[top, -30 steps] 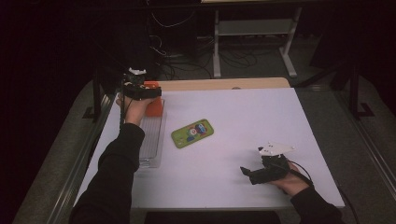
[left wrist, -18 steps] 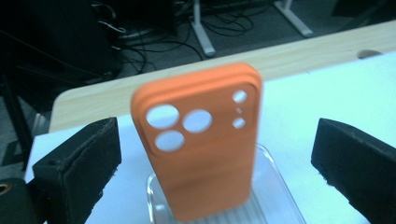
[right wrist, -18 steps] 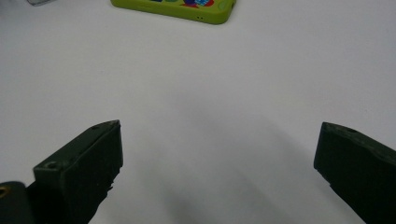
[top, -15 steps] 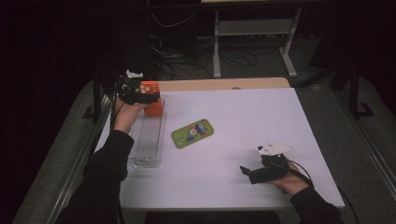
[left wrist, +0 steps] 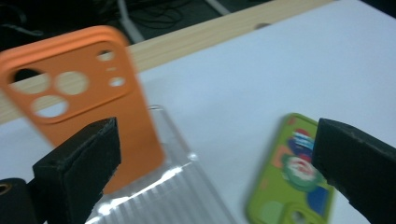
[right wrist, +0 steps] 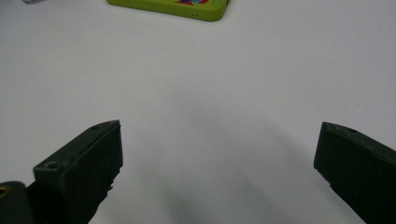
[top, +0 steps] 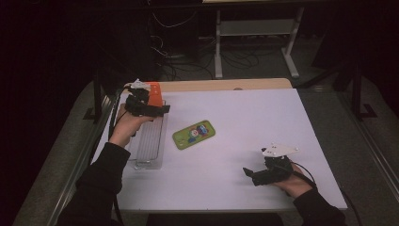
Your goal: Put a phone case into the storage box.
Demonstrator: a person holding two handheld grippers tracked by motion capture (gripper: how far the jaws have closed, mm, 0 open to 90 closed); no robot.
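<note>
Leftward since earlier, the left tool now hovers wide open near the orange case; closing off-centre could topple it. Right tool rests open.

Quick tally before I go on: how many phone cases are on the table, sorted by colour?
Orange phone case with camera cut-outs: 1
Clear ribbed plastic phone case: 1
Green phone case with a cartoon print: 1
Total: 3
</note>
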